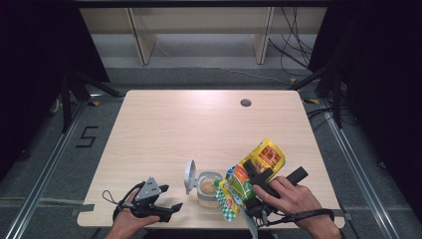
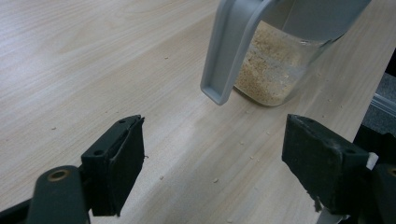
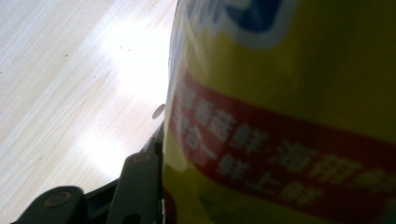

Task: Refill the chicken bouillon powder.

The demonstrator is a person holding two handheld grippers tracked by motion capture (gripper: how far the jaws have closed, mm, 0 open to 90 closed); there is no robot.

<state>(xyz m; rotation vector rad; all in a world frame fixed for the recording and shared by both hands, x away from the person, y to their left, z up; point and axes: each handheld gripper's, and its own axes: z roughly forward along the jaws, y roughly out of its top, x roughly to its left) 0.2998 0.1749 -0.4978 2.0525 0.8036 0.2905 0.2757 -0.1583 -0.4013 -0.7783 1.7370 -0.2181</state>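
Holding the yellow seasoning bag [image 1: 258, 167] tilted over the open jar [image 1: 208, 188], our right gripper [image 1: 259, 185] clamps it; our left gripper [image 1: 166, 205] rests with jaws apart, nothing between them.

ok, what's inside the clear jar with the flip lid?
The jar holds pale beige granules, filling its lower part. Its grey lid stands open. The tilted yellow bag overhangs its right side, hiding that part of the rim.

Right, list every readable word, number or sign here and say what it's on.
"5": black mark on the grey floor left of the table.
Yellow bag held in the right gripper: white Chinese characters on its red band, too blurred to read.
Blue logo at the bag's top: cropped, unreadable.
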